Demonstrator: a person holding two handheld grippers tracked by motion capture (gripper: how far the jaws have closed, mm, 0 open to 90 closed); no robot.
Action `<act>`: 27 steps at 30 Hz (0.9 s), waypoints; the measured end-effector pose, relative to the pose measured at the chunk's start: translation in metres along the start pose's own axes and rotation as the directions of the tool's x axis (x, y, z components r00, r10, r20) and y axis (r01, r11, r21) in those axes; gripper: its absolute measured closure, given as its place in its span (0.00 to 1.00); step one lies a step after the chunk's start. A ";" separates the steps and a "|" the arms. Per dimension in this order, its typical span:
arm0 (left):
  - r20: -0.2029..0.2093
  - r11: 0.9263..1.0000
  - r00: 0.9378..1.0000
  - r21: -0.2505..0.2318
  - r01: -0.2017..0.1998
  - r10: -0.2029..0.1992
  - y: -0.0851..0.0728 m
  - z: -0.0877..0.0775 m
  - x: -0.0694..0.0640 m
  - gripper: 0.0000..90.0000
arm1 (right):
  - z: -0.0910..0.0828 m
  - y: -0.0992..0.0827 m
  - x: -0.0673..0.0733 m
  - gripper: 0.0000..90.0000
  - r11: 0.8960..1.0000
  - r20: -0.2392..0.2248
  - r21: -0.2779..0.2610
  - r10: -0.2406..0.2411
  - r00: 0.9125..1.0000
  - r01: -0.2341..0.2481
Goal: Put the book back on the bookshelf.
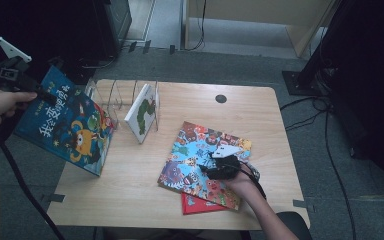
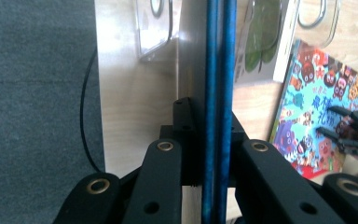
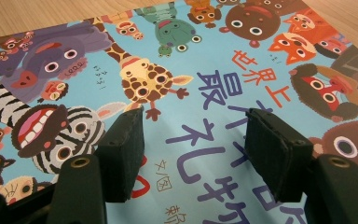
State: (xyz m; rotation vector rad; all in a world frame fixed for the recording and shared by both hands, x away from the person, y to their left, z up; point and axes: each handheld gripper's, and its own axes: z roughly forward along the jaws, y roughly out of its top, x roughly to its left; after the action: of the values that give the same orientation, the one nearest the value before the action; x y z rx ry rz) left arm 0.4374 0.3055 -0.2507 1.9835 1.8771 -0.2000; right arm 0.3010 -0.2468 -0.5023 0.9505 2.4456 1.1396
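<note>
You hold the blue picture book (image 1: 65, 122) in your left gripper (image 1: 35, 92) by its upper corner, the jaws clamped tight on the cover's edge, as the left gripper view shows with the book's thin blue edge (image 2: 218, 93) running straight up between the two black jaws. Gripped that high, the book hangs at a slant just left of the wire book rack (image 1: 117, 97), its lower corner close to the table's (image 1: 130, 200) left edge; whether it touches the wood cannot be told. Held by an edge and kept near upright, it looks ready to slide between the rack's wire dividers, which seems the reason for this grip.

Inside the rack already leans a white book with a caterpillar cover (image 1: 142, 117), propped against a wire, so the free slots lie on the rack's left side, toward the blue one.

To the right of the rack and nearer to you, the animal-faces book (image 1: 195, 152) lies flat on a red book (image 1: 197, 205), whose edge peeks out below. Your right gripper (image 1: 211, 162) rests low over that top cover with its jaws standing apart and nothing between them, its pads (image 3: 123, 149) set down at the printed title (image 3: 223, 109). Parked there, it appears to steady the stack, or to wait its turn on the next book.
</note>
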 end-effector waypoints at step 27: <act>0.011 1.000 1.000 -0.022 0.017 -0.017 0.054 0.008 0.004 0.93 | -0.003 -0.003 0.004 0.42 1.000 0.032 -0.004 0.023 0.999 -0.023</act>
State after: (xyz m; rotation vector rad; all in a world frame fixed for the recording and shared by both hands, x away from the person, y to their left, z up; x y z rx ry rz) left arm 0.4928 0.3054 -0.2497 1.9488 1.8822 -0.1942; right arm 0.2954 -0.2468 -0.5025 0.9901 2.4125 1.1271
